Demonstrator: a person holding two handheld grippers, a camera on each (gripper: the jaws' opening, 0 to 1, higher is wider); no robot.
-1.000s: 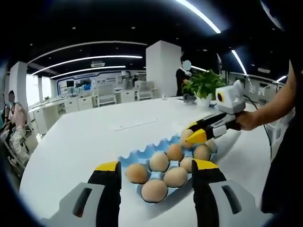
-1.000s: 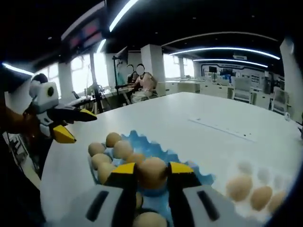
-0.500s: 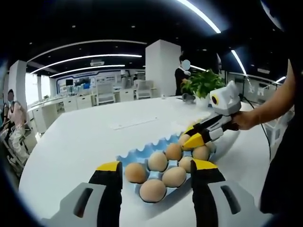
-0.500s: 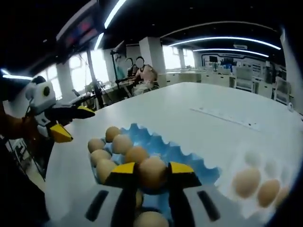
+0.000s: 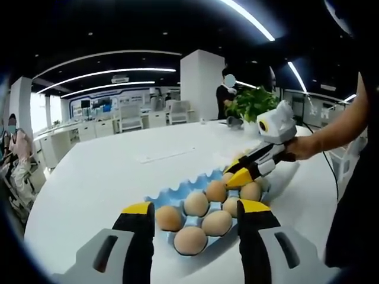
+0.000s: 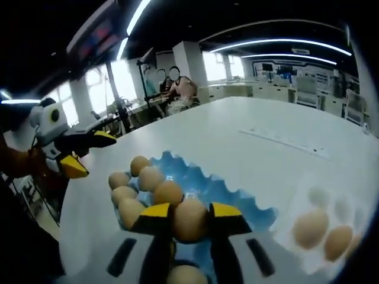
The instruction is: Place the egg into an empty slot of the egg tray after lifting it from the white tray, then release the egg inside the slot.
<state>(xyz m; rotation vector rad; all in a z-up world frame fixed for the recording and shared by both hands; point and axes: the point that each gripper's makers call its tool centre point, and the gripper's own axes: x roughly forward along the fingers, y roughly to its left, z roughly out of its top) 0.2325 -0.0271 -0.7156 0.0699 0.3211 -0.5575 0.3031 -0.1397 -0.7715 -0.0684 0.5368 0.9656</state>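
A blue egg tray (image 5: 172, 195) lies on the white table, with several brown eggs (image 5: 196, 203) in its slots. My left gripper (image 5: 195, 208) hovers open at its near edge, nothing between the jaws. My right gripper (image 6: 190, 208) is shut on a brown egg (image 6: 190, 222), held just above an empty blue slot (image 6: 228, 195) beside the filled rows (image 6: 148, 177). In the left gripper view the right gripper (image 5: 234, 173) reaches in from the right over the far eggs. The white tray (image 6: 317, 198) with a few eggs (image 6: 311, 228) sits to the right.
The left gripper (image 6: 95, 155), held by a hand, shows at the left in the right gripper view. A potted plant (image 5: 254, 106) stands at the table's far side. People sit and stand in the office behind. Bare white tabletop (image 5: 106, 171) stretches to the left.
My right gripper, still carrying the egg, has edged farther over the blue tray and slightly lower. The left gripper has stayed nearly still and open.
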